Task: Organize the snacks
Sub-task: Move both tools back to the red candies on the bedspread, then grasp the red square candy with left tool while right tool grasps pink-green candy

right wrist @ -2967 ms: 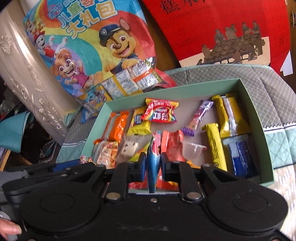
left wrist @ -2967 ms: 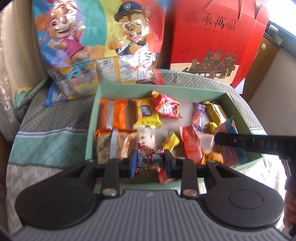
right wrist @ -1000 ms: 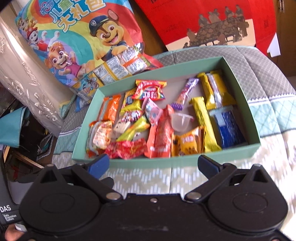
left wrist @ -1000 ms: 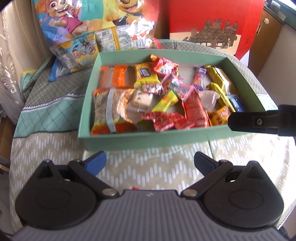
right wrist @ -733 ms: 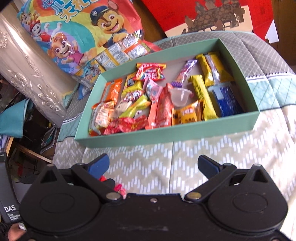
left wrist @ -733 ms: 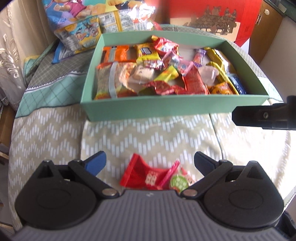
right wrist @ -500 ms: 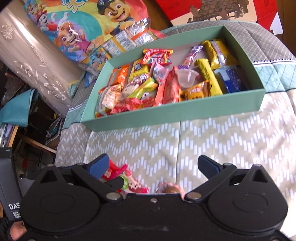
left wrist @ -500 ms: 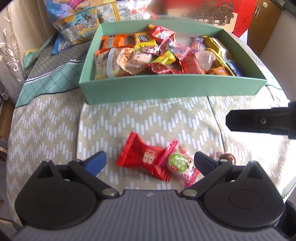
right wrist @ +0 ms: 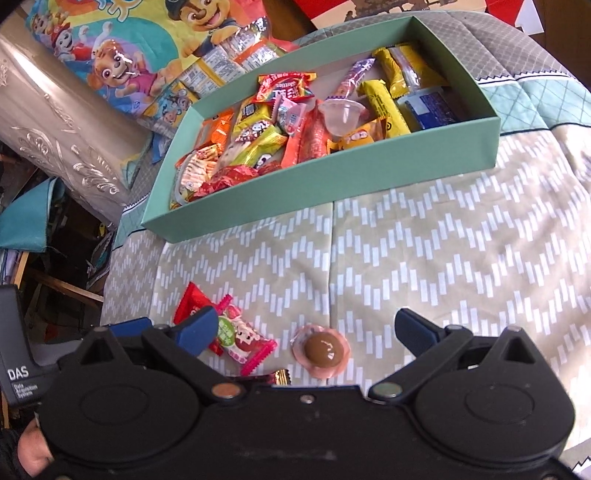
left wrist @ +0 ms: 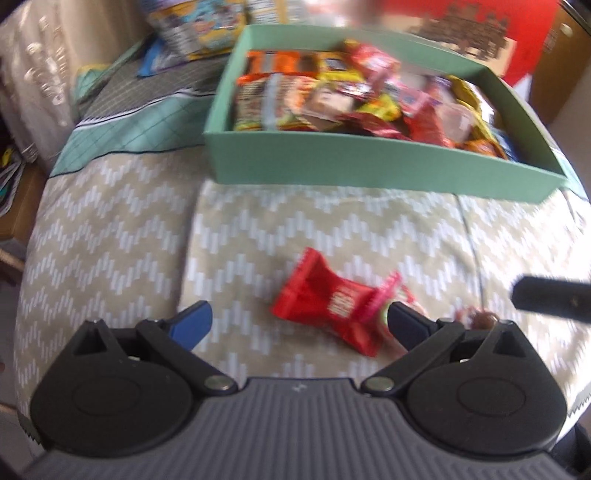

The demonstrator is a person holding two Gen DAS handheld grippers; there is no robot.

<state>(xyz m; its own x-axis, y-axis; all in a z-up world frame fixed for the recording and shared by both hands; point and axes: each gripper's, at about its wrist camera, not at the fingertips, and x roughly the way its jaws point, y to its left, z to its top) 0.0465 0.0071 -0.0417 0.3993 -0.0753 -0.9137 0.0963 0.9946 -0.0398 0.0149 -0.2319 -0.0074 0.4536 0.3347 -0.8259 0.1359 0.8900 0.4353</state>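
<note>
A green box [left wrist: 369, 162] [right wrist: 332, 173] full of mixed wrapped snacks sits at the back of the cloth. On the cloth in front lie a red wrapped candy [left wrist: 325, 301] [right wrist: 190, 304], a pink-edged candy with a green label [right wrist: 240, 339] [left wrist: 384, 295], and a round brown jelly cup [right wrist: 320, 350] [left wrist: 480, 319]. My left gripper [left wrist: 295, 321] is open and empty, low over the red candy. My right gripper [right wrist: 304, 326] is open and empty, just above the jelly cup.
A large cartoon-dog gift bag [right wrist: 147, 55] and a red gift box [left wrist: 480, 22] stand behind the green box. The chevron-patterned cloth [right wrist: 424, 258] covers the surface. Clutter and a drop lie off the left edge [right wrist: 55, 221].
Both grippers let go of their snacks into the box, opened and drew back toward me. They now hover low over the loose candies on the cloth, which have come into view.
</note>
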